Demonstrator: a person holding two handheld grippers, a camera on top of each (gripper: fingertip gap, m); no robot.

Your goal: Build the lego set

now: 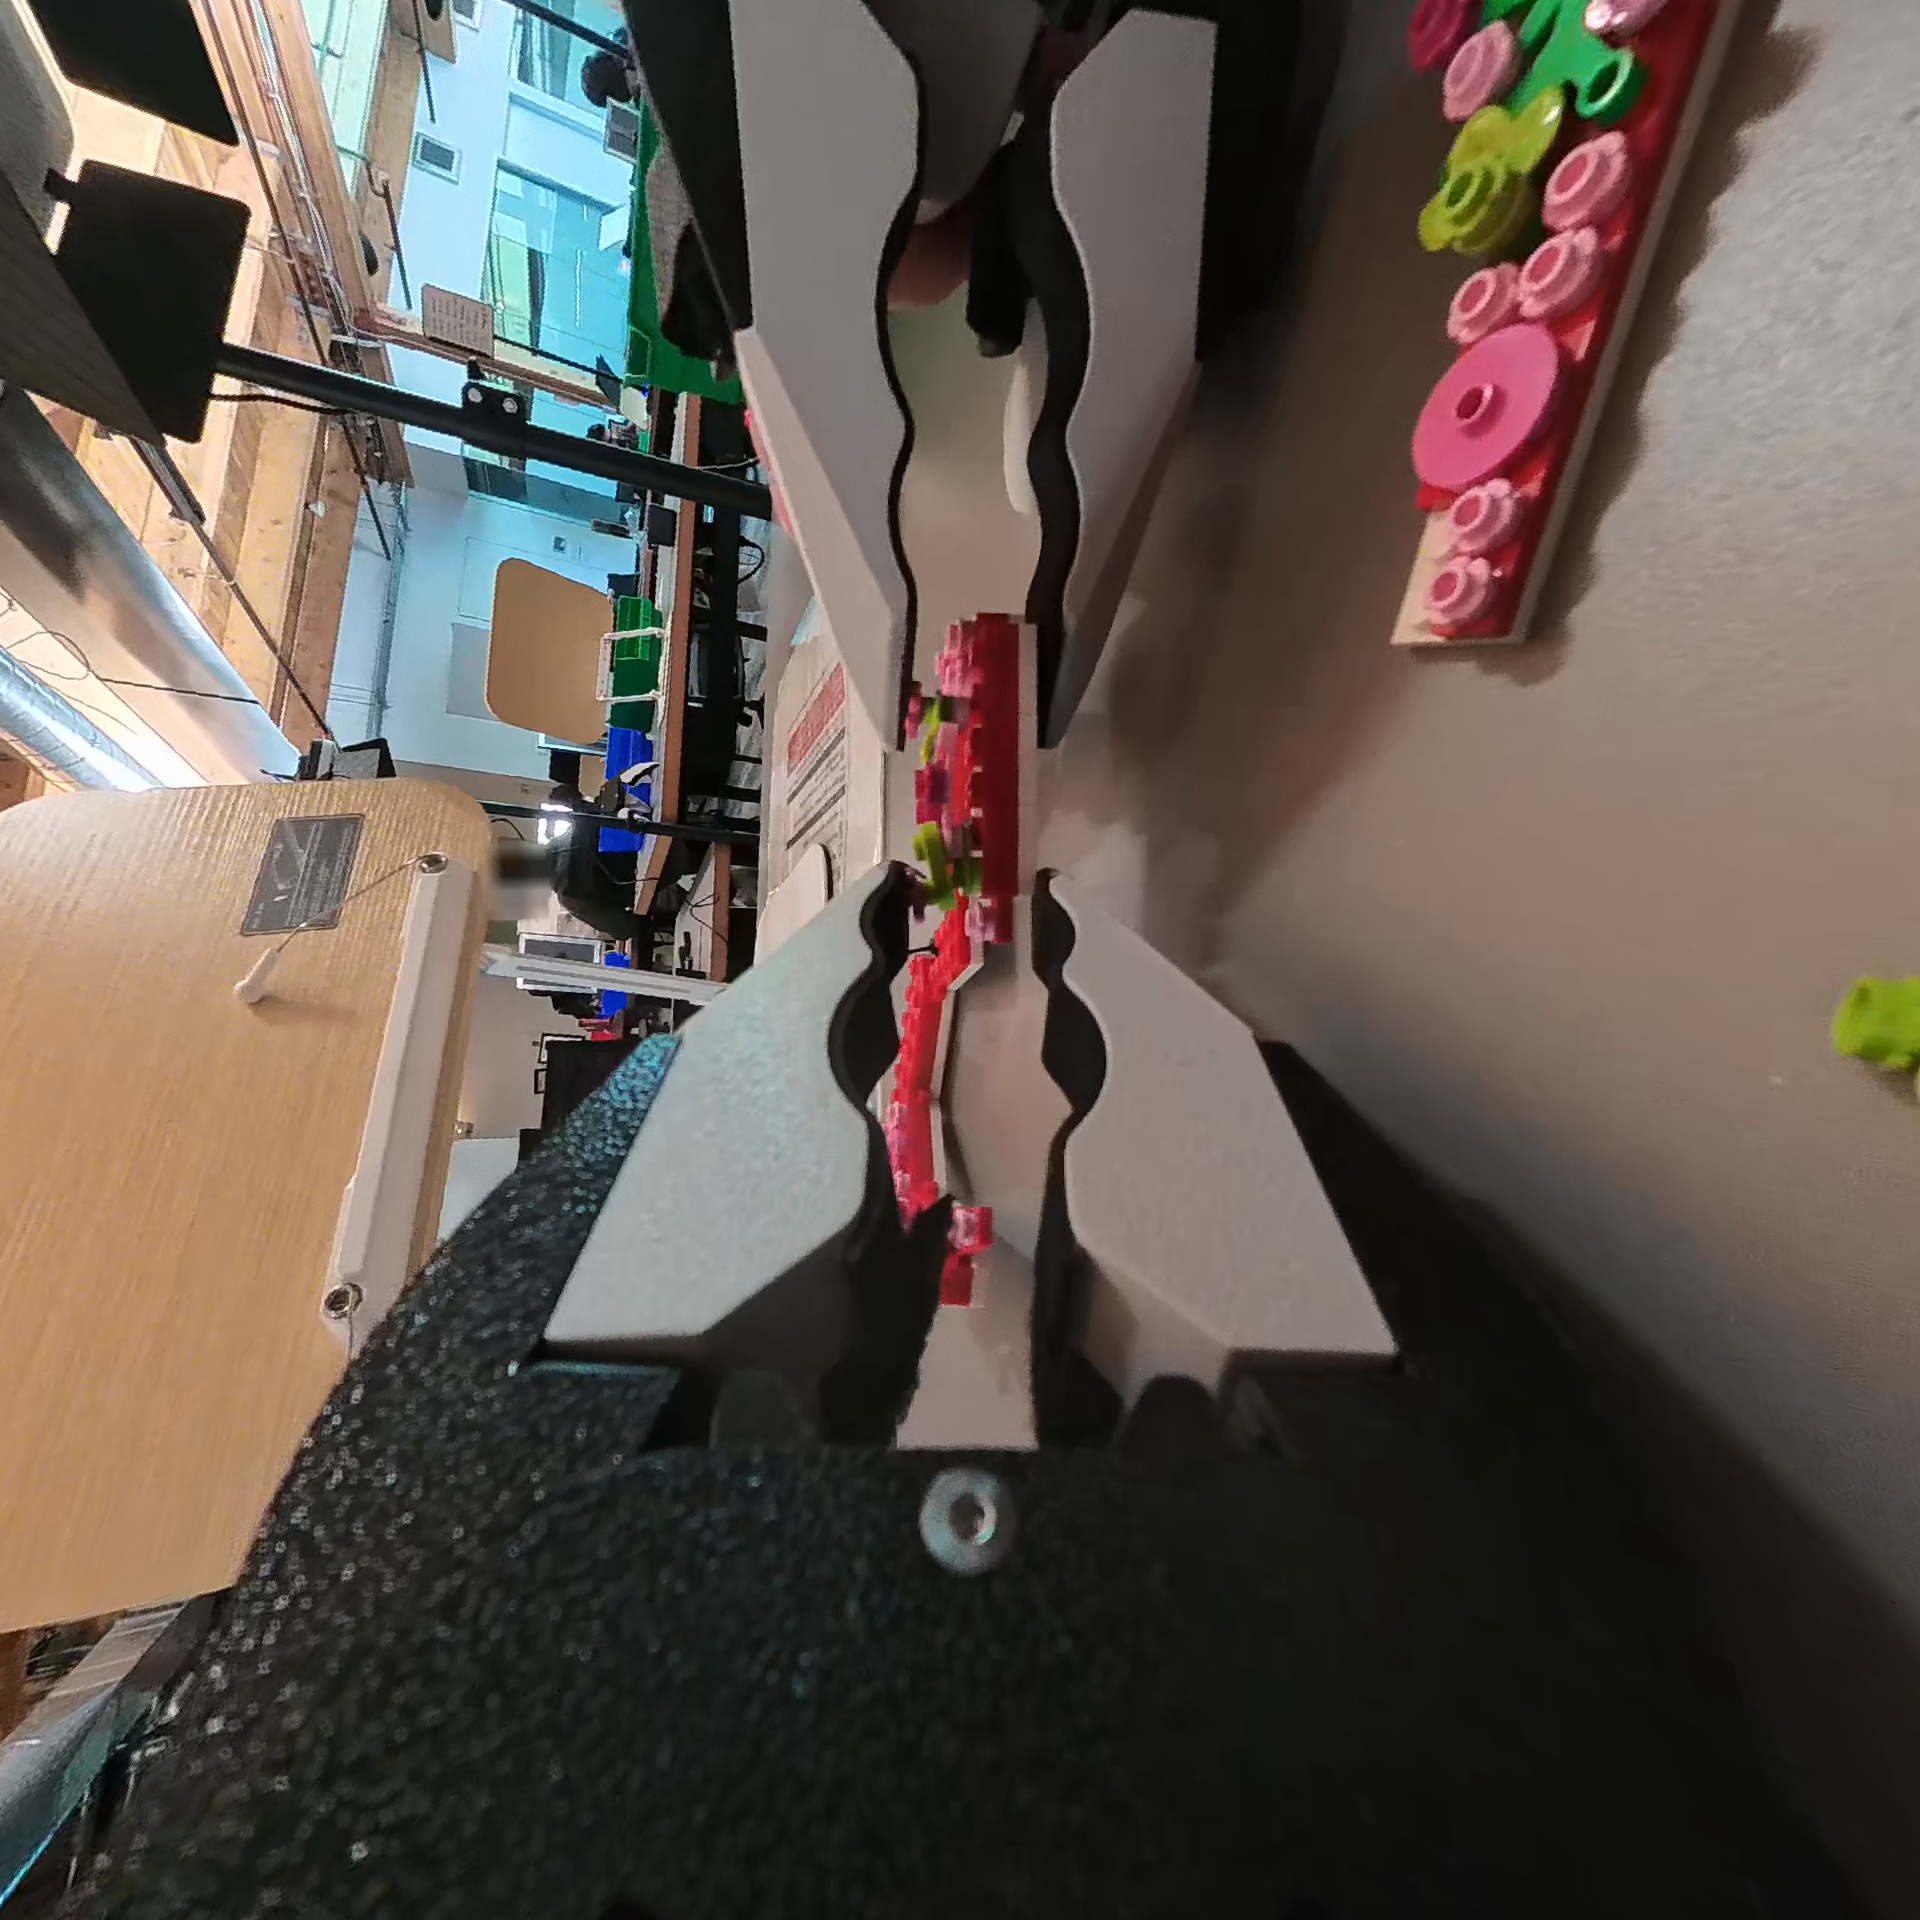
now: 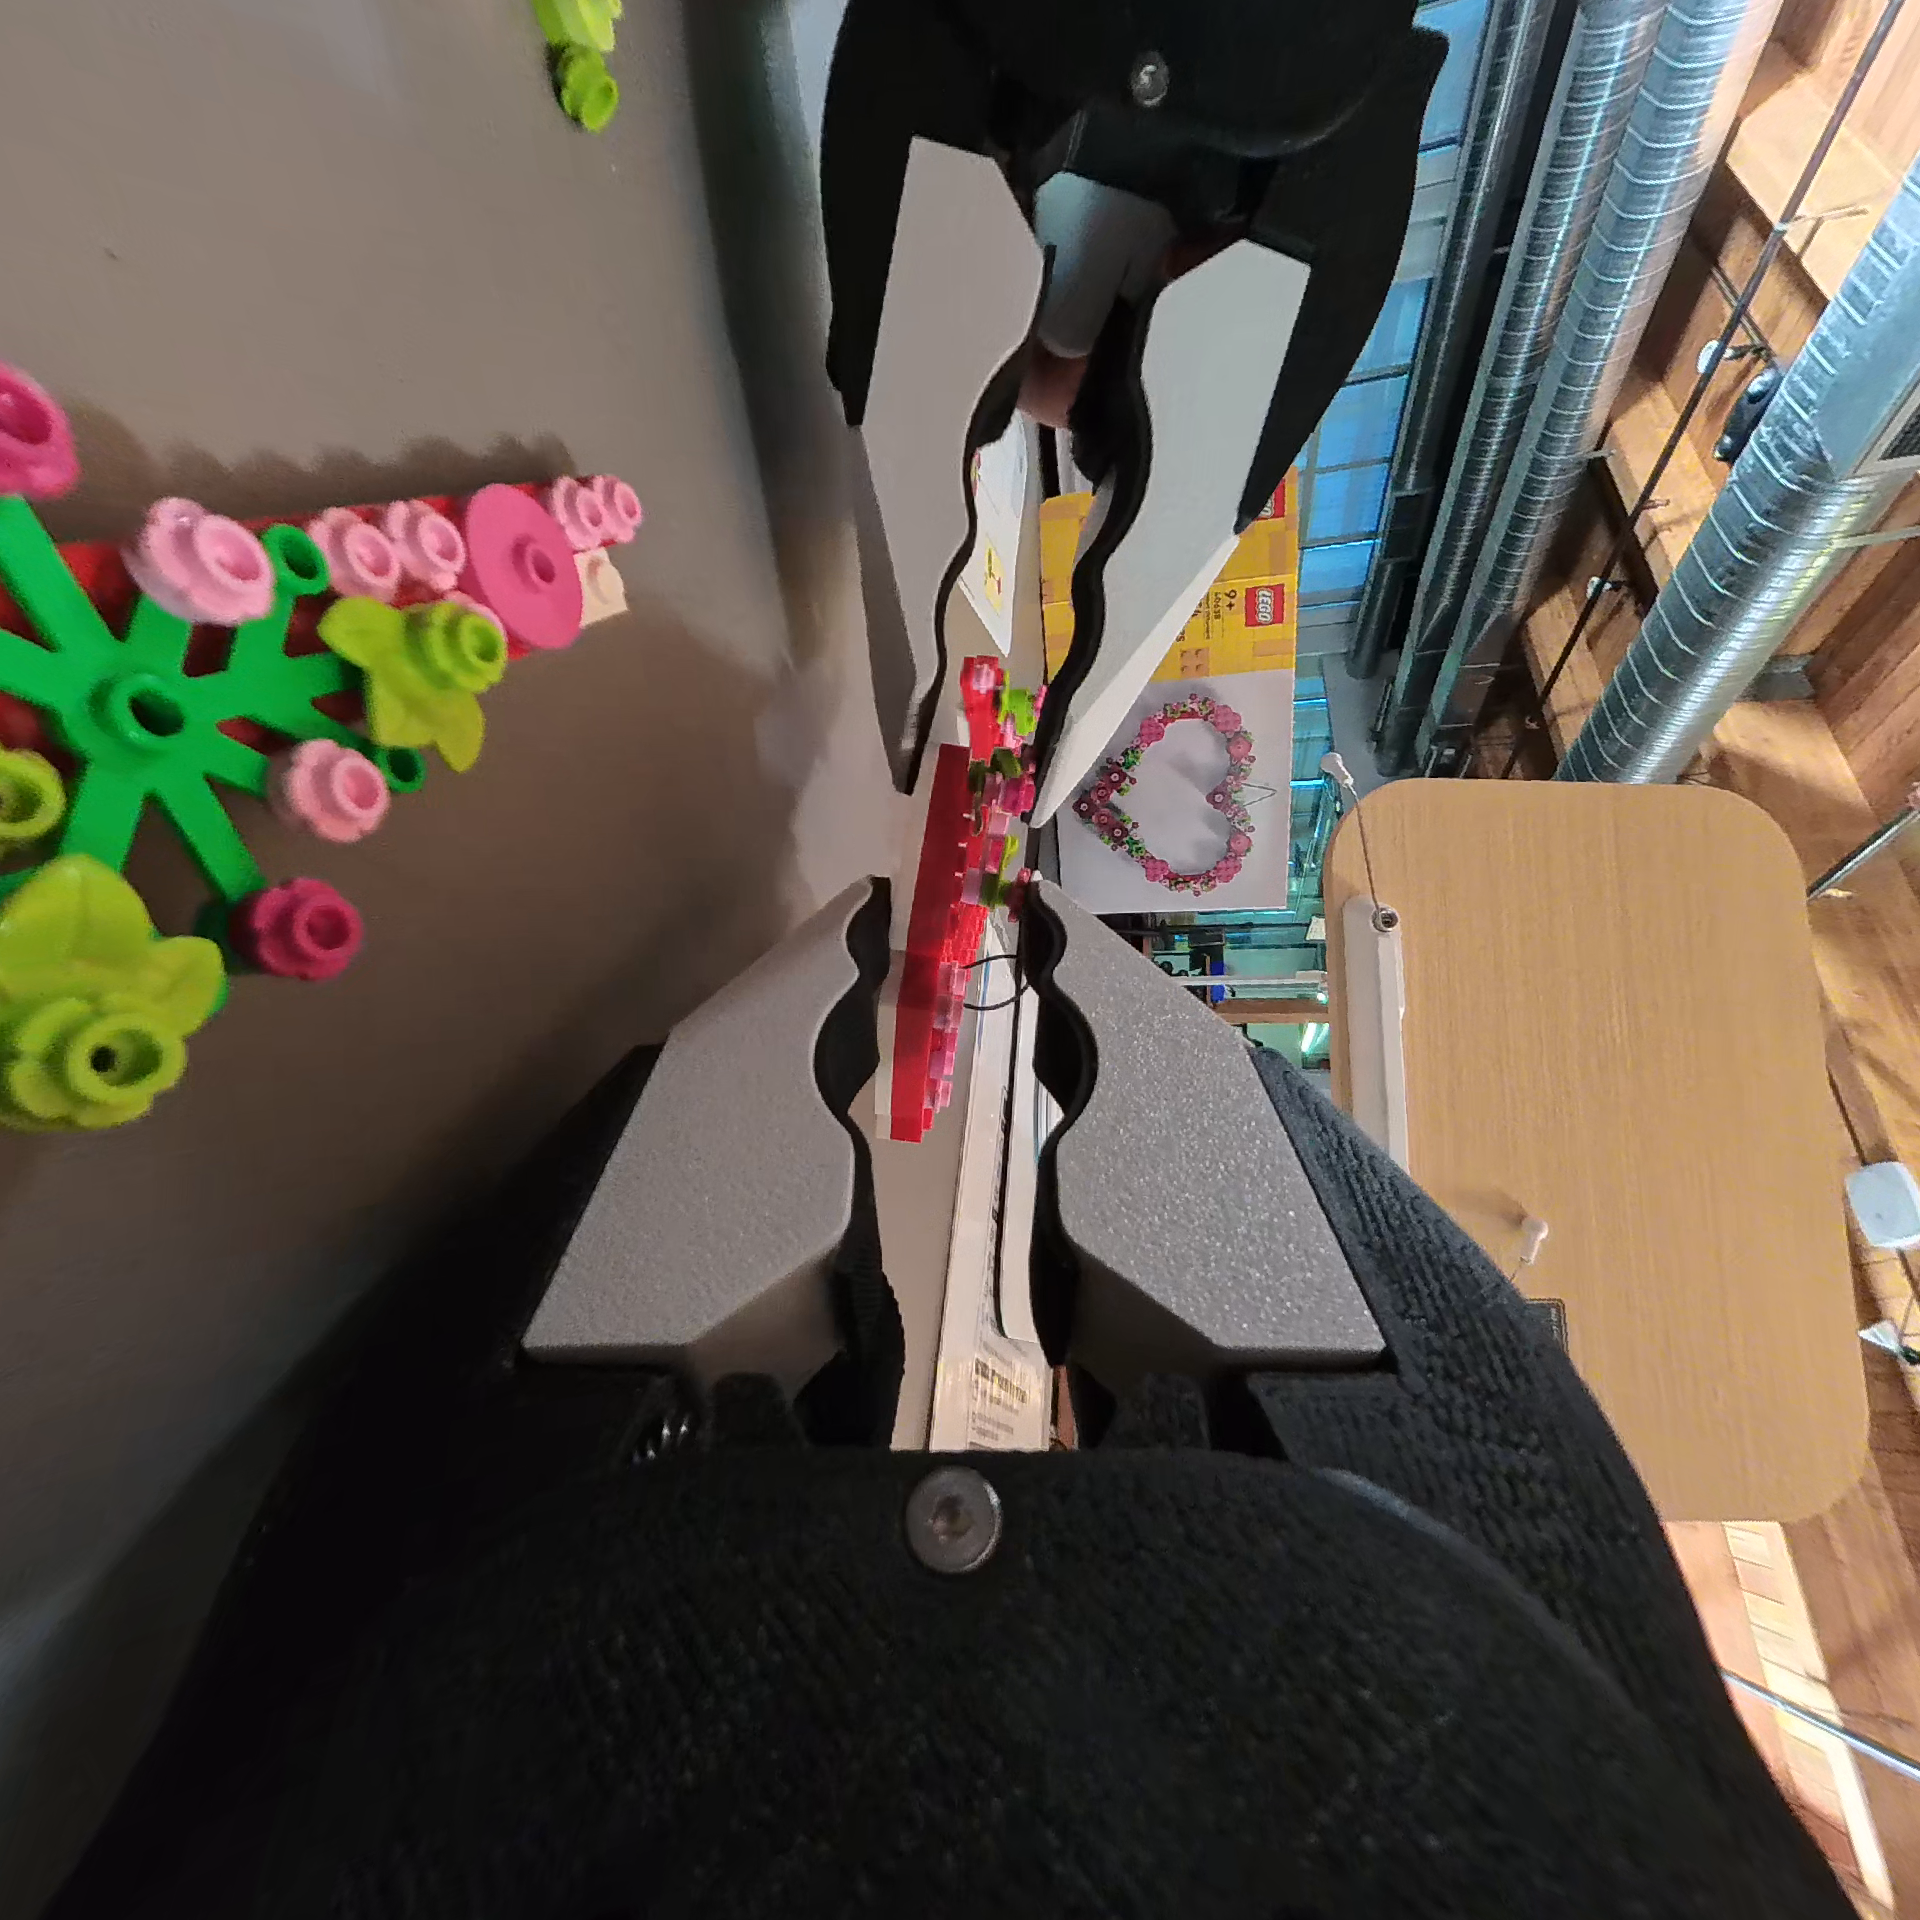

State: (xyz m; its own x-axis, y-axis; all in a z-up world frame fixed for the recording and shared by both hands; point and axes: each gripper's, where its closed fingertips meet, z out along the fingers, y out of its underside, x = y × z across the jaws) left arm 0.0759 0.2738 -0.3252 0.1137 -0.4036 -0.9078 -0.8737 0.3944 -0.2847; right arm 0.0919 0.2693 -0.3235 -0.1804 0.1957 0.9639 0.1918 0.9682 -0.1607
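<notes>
A flat red Lego assembly [image 1: 987, 800] with a white back, small pink flowers and lime leaves is held edge-on in the air between both grippers. My left gripper [image 1: 969, 881] is shut on one end of it. My right gripper [image 1: 971, 732] faces it from the other side and is shut on the other end. In the right wrist view the assembly [image 2: 935, 831] sits between my right gripper [image 2: 956, 888] and the left gripper [image 2: 971, 790]. Much of the assembly is hidden by the fingers.
A second red strip with pink flowers and green stems [image 1: 1507, 343] lies on the grey table [image 1: 1558, 935]; it also shows in the right wrist view [image 2: 312, 644]. A loose lime piece [image 1: 1875, 1023] lies nearby. The set's box [image 2: 1195, 748] and a wooden panel [image 2: 1579, 1143] stand behind.
</notes>
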